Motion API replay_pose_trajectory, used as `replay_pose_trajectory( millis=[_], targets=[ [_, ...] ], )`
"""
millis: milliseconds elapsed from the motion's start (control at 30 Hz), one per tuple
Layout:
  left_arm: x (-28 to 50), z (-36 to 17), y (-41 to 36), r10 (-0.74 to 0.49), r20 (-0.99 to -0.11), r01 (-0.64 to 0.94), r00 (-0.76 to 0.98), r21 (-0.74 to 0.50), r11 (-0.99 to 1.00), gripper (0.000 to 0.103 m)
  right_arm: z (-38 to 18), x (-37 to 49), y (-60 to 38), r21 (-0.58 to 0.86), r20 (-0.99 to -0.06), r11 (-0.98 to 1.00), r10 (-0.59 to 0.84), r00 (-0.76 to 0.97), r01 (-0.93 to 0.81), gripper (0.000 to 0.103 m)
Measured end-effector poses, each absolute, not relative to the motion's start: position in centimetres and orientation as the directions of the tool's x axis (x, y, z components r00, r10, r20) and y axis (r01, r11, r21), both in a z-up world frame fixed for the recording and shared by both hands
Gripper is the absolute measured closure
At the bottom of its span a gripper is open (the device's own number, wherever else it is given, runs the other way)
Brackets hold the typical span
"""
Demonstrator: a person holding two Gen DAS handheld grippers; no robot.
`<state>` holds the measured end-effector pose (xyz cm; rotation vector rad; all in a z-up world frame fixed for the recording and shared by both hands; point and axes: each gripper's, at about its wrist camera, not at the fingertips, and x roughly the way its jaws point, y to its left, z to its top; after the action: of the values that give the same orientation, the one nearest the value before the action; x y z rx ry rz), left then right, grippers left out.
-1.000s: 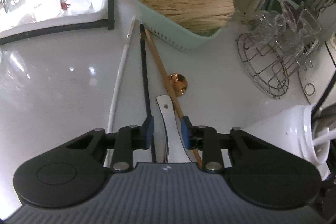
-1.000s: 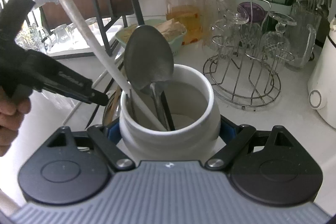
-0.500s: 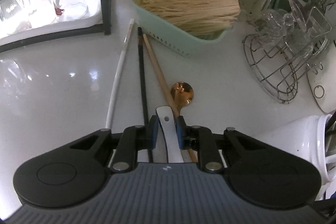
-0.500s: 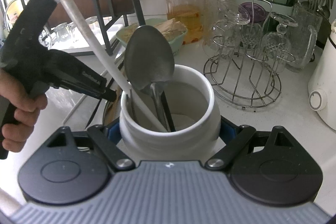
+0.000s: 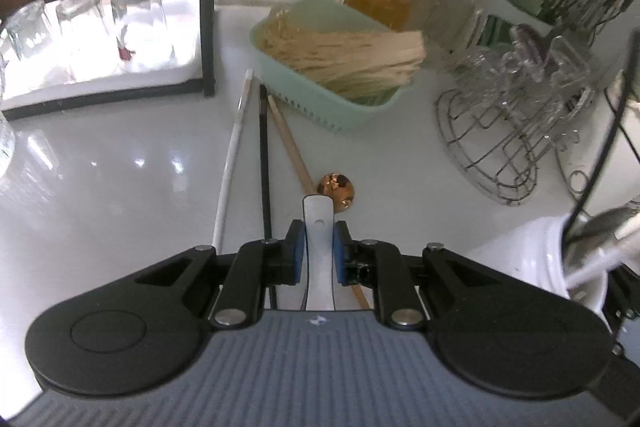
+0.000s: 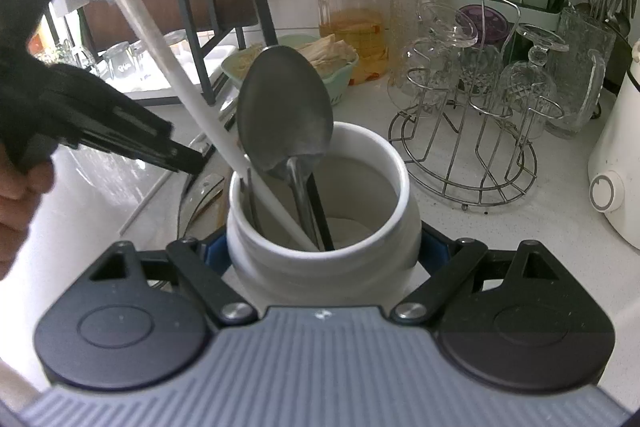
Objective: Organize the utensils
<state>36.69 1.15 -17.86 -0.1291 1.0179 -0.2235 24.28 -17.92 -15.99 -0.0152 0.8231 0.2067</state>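
Utensils, loose lot on white bench (image 5: 100, 163), centre of the left wrist view. One flat steel handle (image 5: 318, 227), probably of a spoon or spatula, its working end hidden under the tool body. Held between the blue pads of the left tongs (image 5: 318, 251), which have just been closing on it; jaws narrow, pads against both edges of the handle.

Beside it, lying on the bench: white chopstick (image 5: 232, 163), black chopstick (image 5: 263, 155), wooden chopstick (image 5: 290, 143), small copper-coloured spoon bowl (image 5: 336, 187).

White ceramic holder (image 6: 320, 211), lower centre of the right wrist view, clamped at its sides by the right tongs (image 6: 320, 255), jaws wide around its body. Contents: large steel spoon (image 6: 284, 115), white stick (image 6: 160, 59), dark sticks.

Handling, judged: steel handle stiff, light, smooth, so liable to slip or swivel in a narrow pinch; best taken across the flat edges near the end, as now. Chopsticks thin and prone to roll. Holder heavy and breakable.

Change from a second ago: the left tongs then stood open around the handle on the bench; now shut on it, and the handle tip shows higher against the copper spoon, apparently lifting. The holder and right tongs are unchanged.
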Motion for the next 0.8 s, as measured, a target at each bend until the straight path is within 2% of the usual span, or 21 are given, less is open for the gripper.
replay_pose_trajectory(
  millis=[800],
  targets=[
    [29.8, -13.0, 0.1, -0.413, -0.734, 0.359, 0.538, -0.244, 0.901, 0.086, -16.3, 24.5, -17.7, 0.049, -0.731, 0.977, 0.176, 0.659, -0.206, 0.011]
  ],
)
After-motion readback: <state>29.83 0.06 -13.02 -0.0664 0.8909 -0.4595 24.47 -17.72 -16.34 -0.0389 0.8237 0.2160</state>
